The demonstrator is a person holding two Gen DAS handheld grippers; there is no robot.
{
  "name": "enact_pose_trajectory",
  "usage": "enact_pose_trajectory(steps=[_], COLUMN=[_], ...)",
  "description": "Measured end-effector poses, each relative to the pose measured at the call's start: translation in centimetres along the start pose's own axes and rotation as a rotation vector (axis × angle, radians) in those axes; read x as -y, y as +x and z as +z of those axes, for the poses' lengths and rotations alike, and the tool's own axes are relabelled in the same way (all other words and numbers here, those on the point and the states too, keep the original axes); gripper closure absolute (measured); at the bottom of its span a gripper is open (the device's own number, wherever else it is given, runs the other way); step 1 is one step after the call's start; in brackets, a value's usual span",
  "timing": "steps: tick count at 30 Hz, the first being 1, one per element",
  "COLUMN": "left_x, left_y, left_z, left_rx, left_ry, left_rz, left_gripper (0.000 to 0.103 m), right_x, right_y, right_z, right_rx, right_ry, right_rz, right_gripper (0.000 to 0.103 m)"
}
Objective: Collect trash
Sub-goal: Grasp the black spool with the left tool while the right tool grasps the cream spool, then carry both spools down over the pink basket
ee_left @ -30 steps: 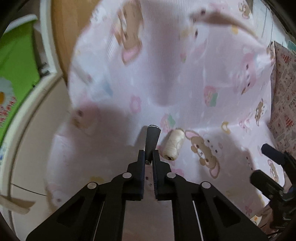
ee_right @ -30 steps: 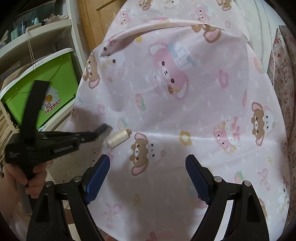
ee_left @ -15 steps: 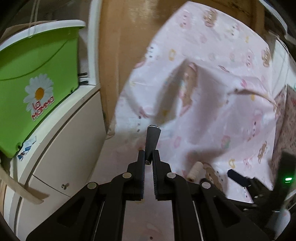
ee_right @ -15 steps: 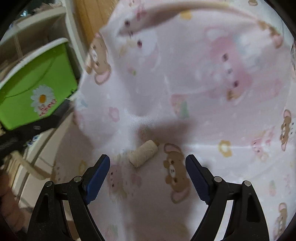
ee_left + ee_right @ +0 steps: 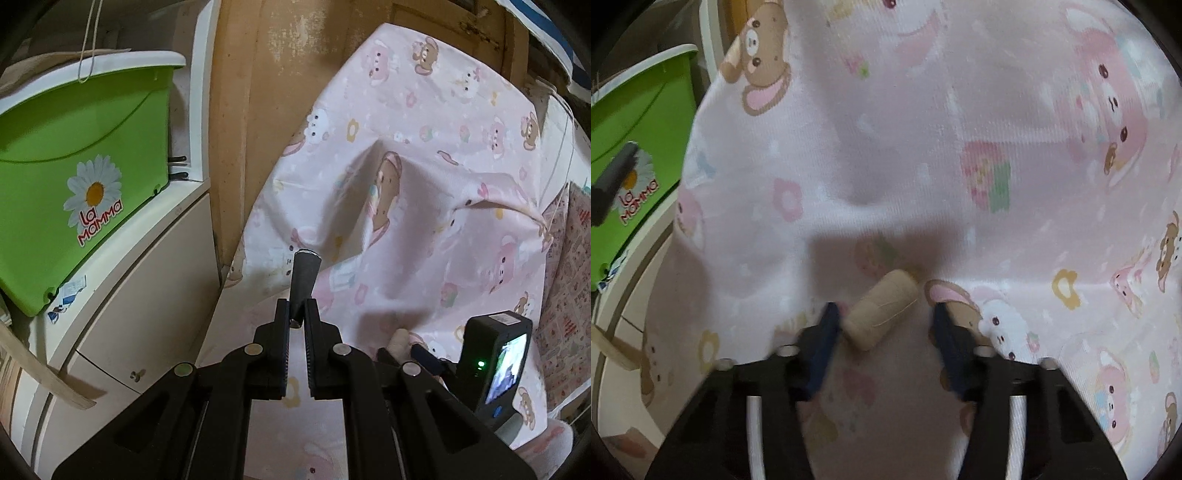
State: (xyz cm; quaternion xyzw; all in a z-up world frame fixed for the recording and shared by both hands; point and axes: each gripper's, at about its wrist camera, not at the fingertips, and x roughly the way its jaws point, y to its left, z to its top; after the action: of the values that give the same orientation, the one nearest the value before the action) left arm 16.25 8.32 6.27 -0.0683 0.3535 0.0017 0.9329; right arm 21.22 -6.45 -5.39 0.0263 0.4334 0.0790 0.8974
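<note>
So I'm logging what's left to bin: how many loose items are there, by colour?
Beige: 1, the thread spool on the pink sheet, between the right gripper fingers.
Dark grey: 1, the tube clamped in the left gripper.
Total: 2.

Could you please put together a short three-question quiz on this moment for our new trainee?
1. True or false: the left gripper is shut on a dark cylindrical piece.
2. The cream thread spool lies: A) inside the green bin, B) on the pink cartoon-print sheet between the right gripper's jaws, C) on the white cabinet.
3. Fill in: the right gripper's jaws are ____.

Key: 1 true; 2 B; 3 open.
</note>
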Motion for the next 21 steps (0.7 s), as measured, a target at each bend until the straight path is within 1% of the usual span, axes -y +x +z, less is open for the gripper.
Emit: enact_pose_trajectory(steps=[1, 3, 6, 11, 14, 15, 18, 21], left_x=[0.2, 0.6, 0.8, 1.7, 2.5, 2.9, 3.9, 4.7], left_y=[0.0, 0.0, -0.1, -0.2, 0.0, 0.1, 0.3, 0.2], left_z=[-0.1, -0.3, -0.5, -1.1, -1.7, -2.0, -3.0, -3.9], left_rx=[0.003, 0.007, 0.006, 0.004, -0.005, -0.006, -0.01, -0.02], left_ry=[0.009, 0.024, 0.031, 0.069, 0.096, 0.108, 0.145, 0.165], left_rz=[0.007, 0.018, 0.018, 0.012, -0.004, -0.002, 0.018, 0.015], left_gripper=[0.096, 0.096, 0.096, 0.096, 0.096, 0.096, 0.096, 0.096], right_x=[0.0, 0.4, 1.1, 4.8, 6.5, 6.6, 7.2, 7.7], right_y=[-0.3, -1.1, -2.2, -6.0, -8.0, -8.2, -10.2, -11.6], right_z=[-0.1, -0.5, -1.3, -3.7, -5.3, -5.2, -6.6, -7.4], right_rx=[0.002, 0.018, 0.035, 0.065, 0.059, 0.058, 0.07, 0.09], right_ry=[-0.013, -0.036, -0.067, -0.091, -0.123, -0.132, -0.158, -0.151], right_rz=[0.007, 0.006, 0.051, 0.17, 0.224, 0.229, 0.239, 0.237], right_gripper=[0.071, 0.074, 0.074, 0.074, 0.074, 0.074, 0.074, 0.074])
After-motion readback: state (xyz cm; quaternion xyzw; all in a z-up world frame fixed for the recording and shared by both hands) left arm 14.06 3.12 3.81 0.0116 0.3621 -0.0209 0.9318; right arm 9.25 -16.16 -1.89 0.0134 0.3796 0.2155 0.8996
